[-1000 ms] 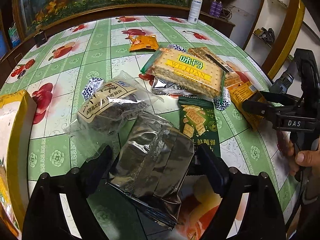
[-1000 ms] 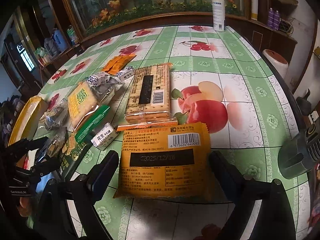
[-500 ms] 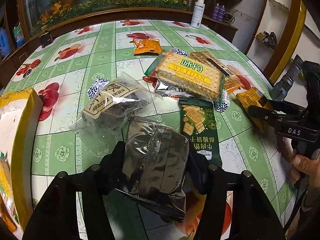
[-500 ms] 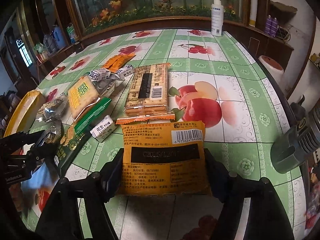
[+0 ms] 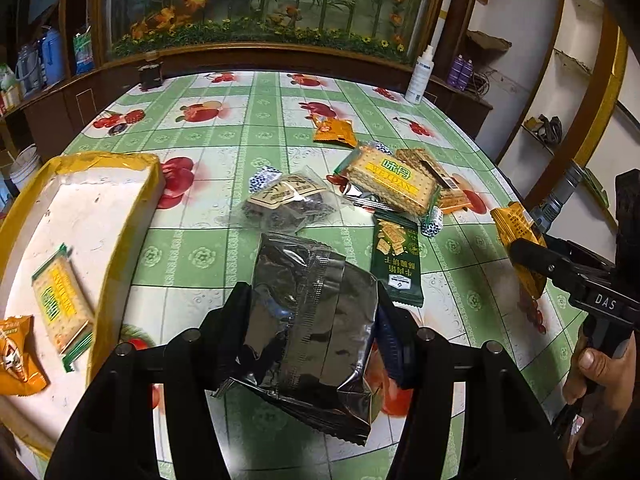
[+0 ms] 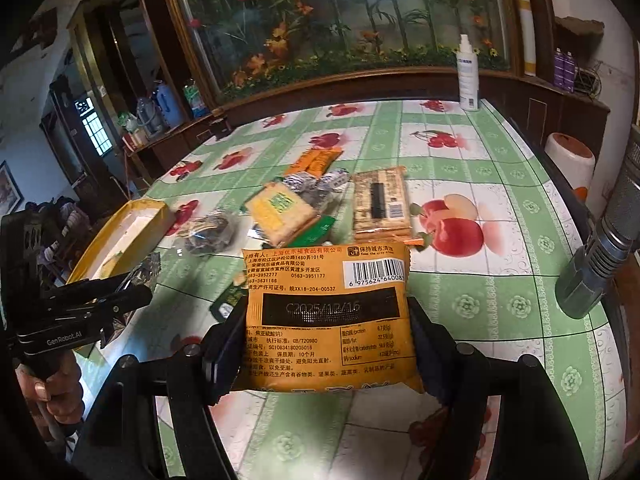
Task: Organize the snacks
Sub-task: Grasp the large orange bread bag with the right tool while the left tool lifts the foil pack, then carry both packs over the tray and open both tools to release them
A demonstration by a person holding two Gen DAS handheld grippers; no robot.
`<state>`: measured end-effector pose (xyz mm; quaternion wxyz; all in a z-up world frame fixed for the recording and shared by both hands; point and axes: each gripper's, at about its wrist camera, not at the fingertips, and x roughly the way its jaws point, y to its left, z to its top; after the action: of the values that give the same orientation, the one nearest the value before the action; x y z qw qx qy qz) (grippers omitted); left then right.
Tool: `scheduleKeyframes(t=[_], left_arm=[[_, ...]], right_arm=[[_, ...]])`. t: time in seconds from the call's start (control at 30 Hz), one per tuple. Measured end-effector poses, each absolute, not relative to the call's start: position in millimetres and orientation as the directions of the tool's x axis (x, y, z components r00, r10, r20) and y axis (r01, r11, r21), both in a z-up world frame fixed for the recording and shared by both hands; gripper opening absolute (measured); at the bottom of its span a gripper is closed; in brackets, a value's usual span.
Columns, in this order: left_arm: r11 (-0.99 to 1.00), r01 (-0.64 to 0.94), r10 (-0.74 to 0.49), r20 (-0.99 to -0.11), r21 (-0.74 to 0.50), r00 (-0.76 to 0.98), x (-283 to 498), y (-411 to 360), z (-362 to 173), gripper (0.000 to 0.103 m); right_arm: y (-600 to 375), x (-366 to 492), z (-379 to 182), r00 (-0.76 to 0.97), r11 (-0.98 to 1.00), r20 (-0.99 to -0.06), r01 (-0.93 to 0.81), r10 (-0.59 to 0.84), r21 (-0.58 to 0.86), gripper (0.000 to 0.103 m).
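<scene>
My left gripper (image 5: 314, 316) is shut on a silver foil snack pack (image 5: 308, 320) and holds it above the table. My right gripper (image 6: 328, 328) is shut on an orange snack pack (image 6: 328, 312), also lifted; it shows in the left wrist view (image 5: 520, 240) too. A yellow-rimmed white tray (image 5: 80, 208) at the left holds a cracker pack (image 5: 60, 304) and an orange packet (image 5: 16, 356). On the table lie a clear bag of dark snacks (image 5: 288, 204), a Weidan cracker pack (image 5: 392, 180), a green cracker pack (image 5: 396, 256) and a small orange packet (image 5: 334, 132).
The round table has a green fruit-print cloth (image 5: 224, 136). A white spray bottle (image 5: 420, 76) stands at the far edge. A brown biscuit pack (image 6: 380, 204) lies mid-table. A wooden cabinet with a glass display runs behind. A metal flashlight (image 6: 600, 256) sits at the right.
Both grippers closed on their packs and lifted them off the table. The left gripper swung left, bringing the tray into view.
</scene>
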<state>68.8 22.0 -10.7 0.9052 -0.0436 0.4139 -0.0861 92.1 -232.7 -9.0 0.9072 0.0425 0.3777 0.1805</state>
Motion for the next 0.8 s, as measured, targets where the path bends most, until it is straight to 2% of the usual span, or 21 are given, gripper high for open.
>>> scheduleKeyframes(t=[0.33, 0.8], left_arm=[[0.985, -0.028, -0.104, -0.725, -0.167, 0.681, 39, 77, -4, 0.057], [0.965, -0.2, 0.031, -0.69, -0.167, 0.723, 16, 151, 6, 0.058]], right_arm=[[-166, 73, 9, 0.62, 0.879, -0.644, -0.437, 0.448, 0.191, 0.074], [-49, 74, 26, 0.478, 0.728, -0.61, -0.635, 0.632, 0.256, 0.074]])
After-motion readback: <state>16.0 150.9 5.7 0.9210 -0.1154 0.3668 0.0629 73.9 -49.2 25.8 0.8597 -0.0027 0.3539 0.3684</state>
